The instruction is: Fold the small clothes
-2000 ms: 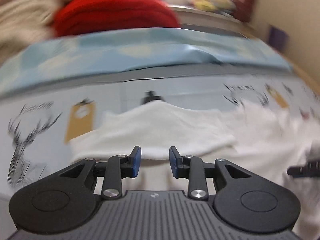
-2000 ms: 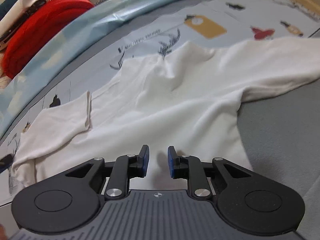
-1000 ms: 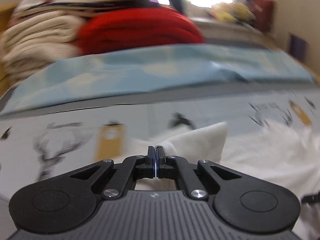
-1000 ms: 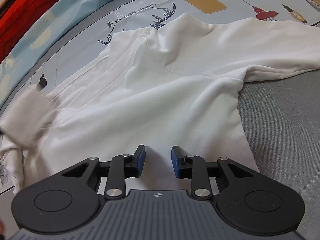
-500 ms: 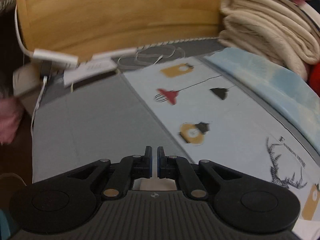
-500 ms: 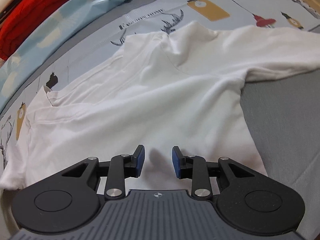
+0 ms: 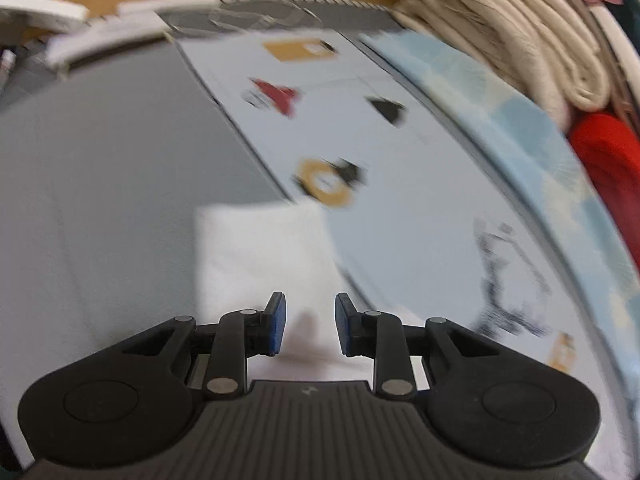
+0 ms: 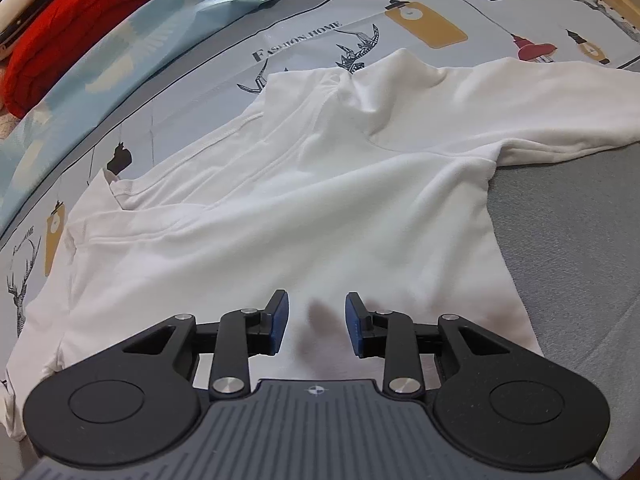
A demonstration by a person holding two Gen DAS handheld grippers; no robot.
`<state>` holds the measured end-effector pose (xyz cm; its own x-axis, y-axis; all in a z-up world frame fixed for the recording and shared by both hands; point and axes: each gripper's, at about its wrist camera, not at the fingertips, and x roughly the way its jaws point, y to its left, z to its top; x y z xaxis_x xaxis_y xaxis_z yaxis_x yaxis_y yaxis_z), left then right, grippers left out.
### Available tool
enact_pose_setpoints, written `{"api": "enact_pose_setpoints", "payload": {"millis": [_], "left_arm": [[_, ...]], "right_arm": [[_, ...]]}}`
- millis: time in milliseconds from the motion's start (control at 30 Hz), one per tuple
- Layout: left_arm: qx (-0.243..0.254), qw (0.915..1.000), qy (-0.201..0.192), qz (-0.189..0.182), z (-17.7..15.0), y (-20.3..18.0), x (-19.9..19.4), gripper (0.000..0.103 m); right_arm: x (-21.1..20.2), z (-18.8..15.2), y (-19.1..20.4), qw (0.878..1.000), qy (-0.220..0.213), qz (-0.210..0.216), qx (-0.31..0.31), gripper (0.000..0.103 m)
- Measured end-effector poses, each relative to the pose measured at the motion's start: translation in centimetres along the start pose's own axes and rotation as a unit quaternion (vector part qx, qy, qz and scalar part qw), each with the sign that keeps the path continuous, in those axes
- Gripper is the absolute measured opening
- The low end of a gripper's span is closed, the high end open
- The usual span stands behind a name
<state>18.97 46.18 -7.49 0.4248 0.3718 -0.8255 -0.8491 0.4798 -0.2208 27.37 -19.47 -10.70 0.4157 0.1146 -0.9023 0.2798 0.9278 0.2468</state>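
Right wrist view: white shirt spread flat on printed bedsheet; right gripper parted, empty, over hem; left gripper likewise agape above sleeve; advise pinching sleeve end squarely, folding inward without wrinkling.

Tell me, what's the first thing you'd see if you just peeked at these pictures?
A big white shirt spread flat on the printed bedsheet, filling the middle of the right view. The right tongs hang open over its near hem. Far left, a bright red blanket stands out.
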Motion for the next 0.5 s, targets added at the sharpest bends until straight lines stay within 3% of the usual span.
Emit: {"api": "enact_pose_setpoints", "payload": {"millis": [167,300,367,500], "left_arm": [[-0.018,0.9987,-0.045,0.017,2.1,4.1,0.8,0.037],[-0.028,0.9992,-0.028,-0.005,3.4,6.9,3.1,0.039],[-0.016,0.9996,-0.013,-0.018,3.5,7.6,4.7,0.039],[0.038,0.9989,-0.019,-0.021,3.6,7.0,6.3,0.038]], "right_arm": [[-0.3,0.2,0.3,1.0,0.001,0.007,-0.004,0.033],[-0.4,0.2,0.4,1.0,0.002,0.007,-0.009,0.033],[-0.3,0.3,0.2,1.0,0.004,0.005,-0.009,0.033],[0.0,0.3,0.0,1.0,0.008,-0.001,-0.005,0.033]]}}
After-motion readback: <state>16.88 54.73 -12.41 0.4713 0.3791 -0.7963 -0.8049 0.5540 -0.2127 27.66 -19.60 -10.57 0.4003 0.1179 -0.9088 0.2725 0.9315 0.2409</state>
